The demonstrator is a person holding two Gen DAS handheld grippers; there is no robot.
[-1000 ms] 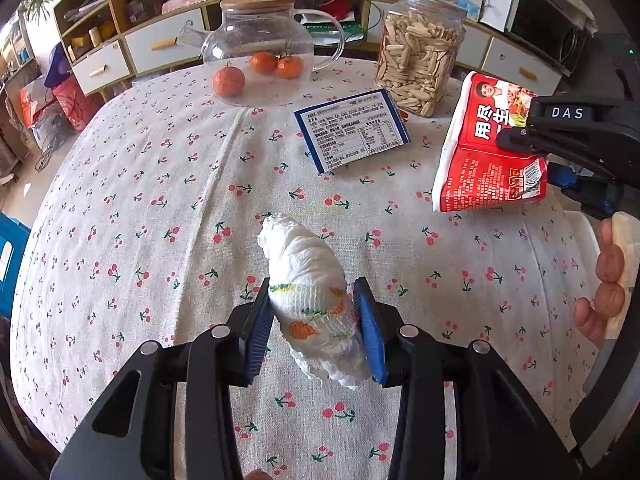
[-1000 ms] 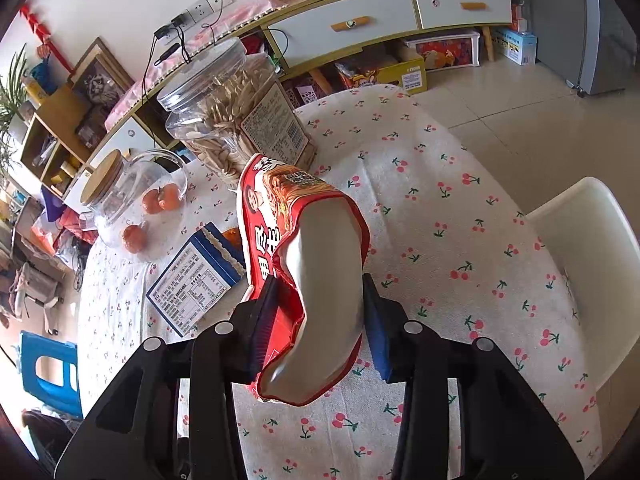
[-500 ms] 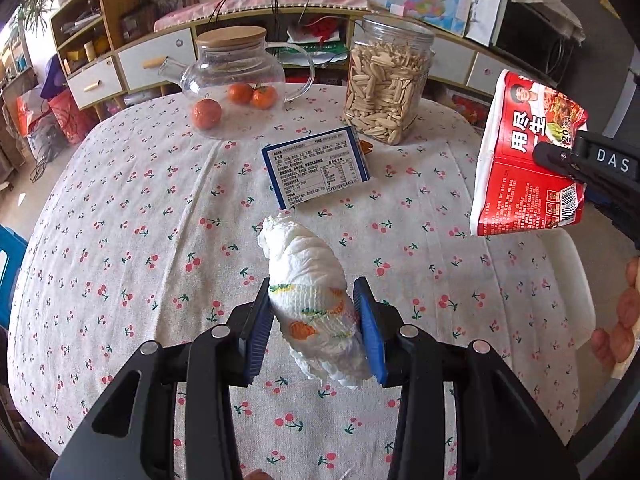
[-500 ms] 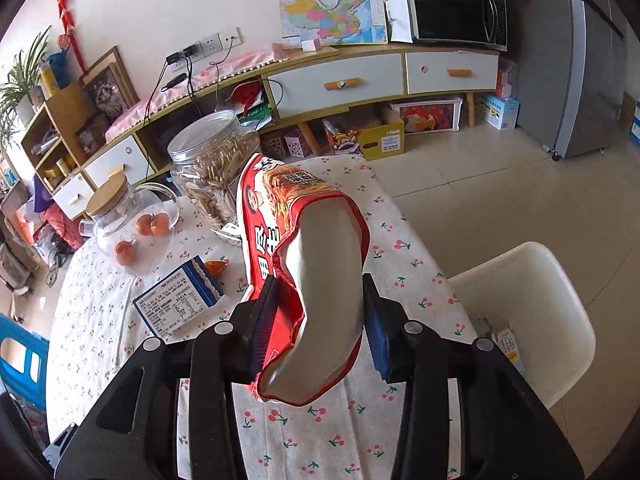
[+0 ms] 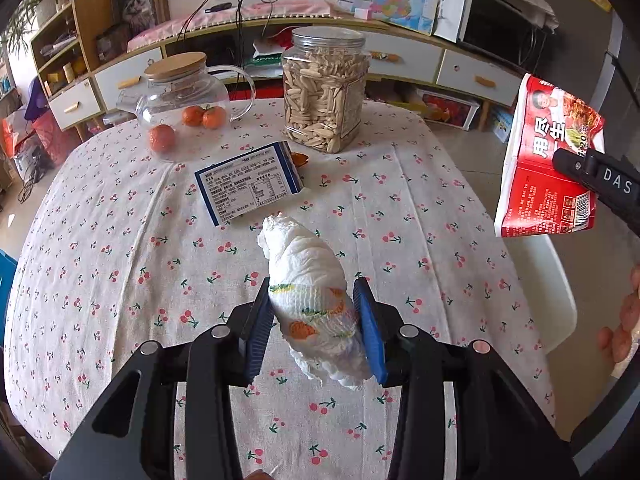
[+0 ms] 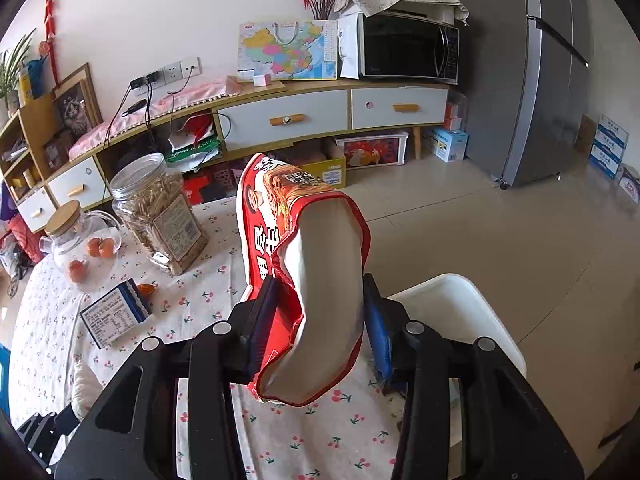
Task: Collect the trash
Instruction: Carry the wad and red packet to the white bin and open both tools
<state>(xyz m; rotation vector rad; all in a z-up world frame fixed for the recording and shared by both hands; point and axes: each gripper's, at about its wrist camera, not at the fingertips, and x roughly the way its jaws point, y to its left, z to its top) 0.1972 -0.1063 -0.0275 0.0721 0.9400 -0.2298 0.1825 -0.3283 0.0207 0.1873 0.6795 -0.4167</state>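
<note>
My left gripper (image 5: 316,312) is shut on a crumpled white paper towel (image 5: 308,280) with orange prints and holds it above the cherry-print tablecloth (image 5: 120,240). My right gripper (image 6: 320,308) is shut on an empty red snack bag (image 6: 304,264), held up above the table's right edge; the bag also shows in the left wrist view (image 5: 548,164). A blue-edged wrapper (image 5: 248,184) with a nutrition label lies flat on the table; it also shows in the right wrist view (image 6: 116,312).
A glass teapot (image 5: 180,100) with oranges and a jar of seeds (image 5: 324,88) stand at the table's far side. A small orange scrap (image 5: 299,159) lies by the jar. A white chair (image 6: 460,312) stands at the table's right. Cabinets line the wall.
Both grippers have risen and pulled back from the table, each still holding its item. The red bag has moved right, beyond the table edge.
</note>
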